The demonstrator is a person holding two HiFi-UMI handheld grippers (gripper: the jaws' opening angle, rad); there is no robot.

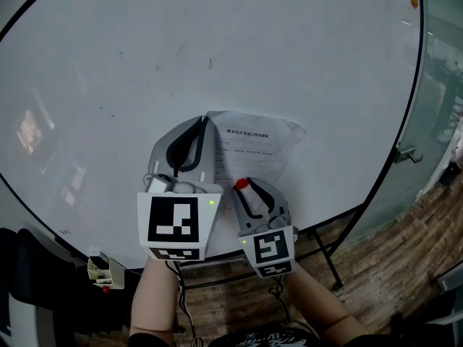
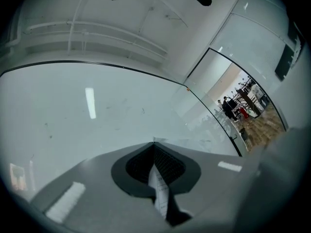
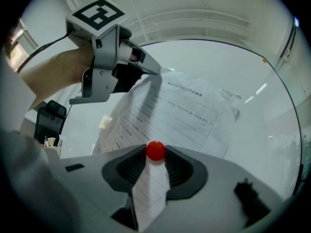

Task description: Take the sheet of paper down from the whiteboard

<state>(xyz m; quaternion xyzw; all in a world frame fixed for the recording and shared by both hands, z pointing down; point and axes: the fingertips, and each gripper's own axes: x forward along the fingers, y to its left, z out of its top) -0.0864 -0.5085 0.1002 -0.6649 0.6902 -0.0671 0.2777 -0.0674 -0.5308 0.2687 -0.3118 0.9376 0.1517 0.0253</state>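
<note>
two bare forearms, the left forearm (image 1: pixel 155 295) and the right forearm (image 1: pixel 318 303), reach up from the bottom of the head view, each carrying a hand-held gripper with a marker cube, the left cube (image 1: pixel 173 219) the bigger in the frame and the right cube (image 1: pixel 269 248) just beside it. the left hand-held gripper (image 1: pixel 205 120) is closed, its jaws pinched together on the upper left edge of the sheet of paper (image 1: pixel 257 147); in its own view a strip of the printed sheet runs straight between the shut pads. the right hand-held gripper (image 1: pixel 244 186) sits lower, at the sheet's bottom edge, its jaw tips clamped on either side of a round red magnet (image 3: pixel 155 150), with the paper lying under the magnet and passing between the jaws.

the sheet hangs on the whiteboard (image 1: pixel 217 49), a little below the board's middle, creased and wrinkled. in the right gripper view its left side bows away from the board where the left hand-held gripper holds it, while the right side lies flat. a small orange magnet (image 1: pixel 414 2) sits far off at the board's upper right corner. the board's stand (image 1: pixel 325 255) rests on a wooden floor (image 1: pixel 405 251).
</note>
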